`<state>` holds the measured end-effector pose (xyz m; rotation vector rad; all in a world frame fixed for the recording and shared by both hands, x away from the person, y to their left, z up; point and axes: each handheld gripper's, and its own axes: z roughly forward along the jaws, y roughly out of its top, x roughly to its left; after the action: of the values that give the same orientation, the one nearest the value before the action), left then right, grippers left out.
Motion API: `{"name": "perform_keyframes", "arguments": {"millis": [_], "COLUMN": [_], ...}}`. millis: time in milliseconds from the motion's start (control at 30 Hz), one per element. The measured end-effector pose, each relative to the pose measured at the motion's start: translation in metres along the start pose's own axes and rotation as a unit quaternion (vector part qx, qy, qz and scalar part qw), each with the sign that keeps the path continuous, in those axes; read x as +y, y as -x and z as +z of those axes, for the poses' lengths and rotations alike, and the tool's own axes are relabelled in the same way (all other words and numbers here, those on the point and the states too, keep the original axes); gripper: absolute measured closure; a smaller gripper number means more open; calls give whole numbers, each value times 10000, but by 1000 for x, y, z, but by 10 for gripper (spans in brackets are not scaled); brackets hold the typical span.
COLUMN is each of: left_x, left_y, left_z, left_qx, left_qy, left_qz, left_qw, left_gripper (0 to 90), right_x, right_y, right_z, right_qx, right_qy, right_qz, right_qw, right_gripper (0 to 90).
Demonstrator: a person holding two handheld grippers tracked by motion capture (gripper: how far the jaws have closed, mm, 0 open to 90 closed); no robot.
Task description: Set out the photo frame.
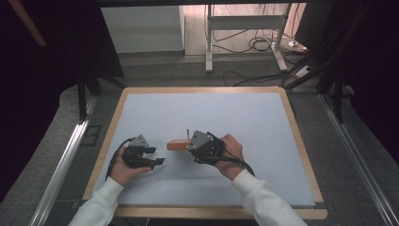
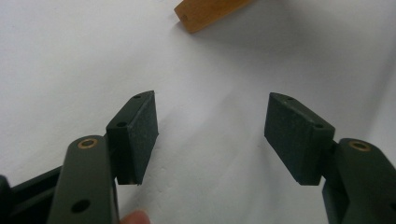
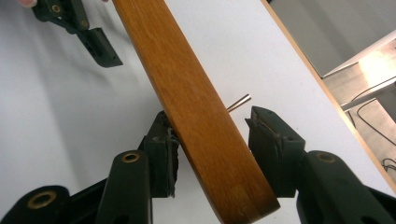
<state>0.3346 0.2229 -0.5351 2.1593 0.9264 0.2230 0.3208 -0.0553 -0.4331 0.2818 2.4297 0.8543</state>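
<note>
Right gripper (image 3: 212, 140): the wooden block (image 3: 196, 107) lies directly between its jaws, running lengthwise away from the gripper and slanting toward the upper left of the right gripper view. The left pad sits against the block's side; a narrow gap shows between the block and the right pad. Judgement: the jaws straddle the block without a firm pinch on both faces. A thin metal pin (image 3: 239, 102) projects from the block's far side, just beyond the right jaw.

In the high view the right gripper (image 1: 190, 147) covers the block's right end, and the block (image 1: 176, 145) extends leftward from it over the blue mat (image 1: 263, 122).

Left gripper (image 2: 211, 135): jaws spread wide, nothing between them, bare mat beneath. The block's free end (image 2: 205, 11) lies ahead of it and clear of the pads. In the high view the left gripper (image 1: 156, 156) stands near that free end, apart from it.

Finding: the right gripper is the nearer; the block's long axis points from it toward the left gripper, so any handover or two-handed hold would meet the free end head-on.
</note>
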Motion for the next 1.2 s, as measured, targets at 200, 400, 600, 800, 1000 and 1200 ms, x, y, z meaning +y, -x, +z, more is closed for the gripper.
{"name": "perform_keyframes", "arguments": {"millis": [200, 400, 600, 800, 1000, 1200], "left_x": [0, 0, 0, -1, -1, 0], "left_y": [0, 0, -2, -2, -2, -3], "left_z": [0, 3, 3, 3, 2, 2], "left_qx": [-6, -29, -8, -11, -7, 74], "left_qy": [0, -42, -43, -43, -41, 23], "left_qz": [9, 25, 43, 44, 33, -5], "left_qw": [10000, 10000, 10000, 10000, 10000, 10000], "left_gripper": [343, 343, 343, 343, 343, 345], "right_x": [6, 11, 15, 21, 22, 20], "right_y": [7, 15, 21, 19, 24, 30], "right_z": [1, 4, 7, 11, 10, -4], "right_qx": [39, 188, 333, 350, 377, 630], "right_qy": [-19, 50, 175, 172, 287, 474], "right_qz": [-15, -77, -151, -343, -232, -58], "right_qw": [10000, 9998, 9992, 9987, 9986, 9969], "right_gripper": [552, 586, 627, 676, 689, 689]}}
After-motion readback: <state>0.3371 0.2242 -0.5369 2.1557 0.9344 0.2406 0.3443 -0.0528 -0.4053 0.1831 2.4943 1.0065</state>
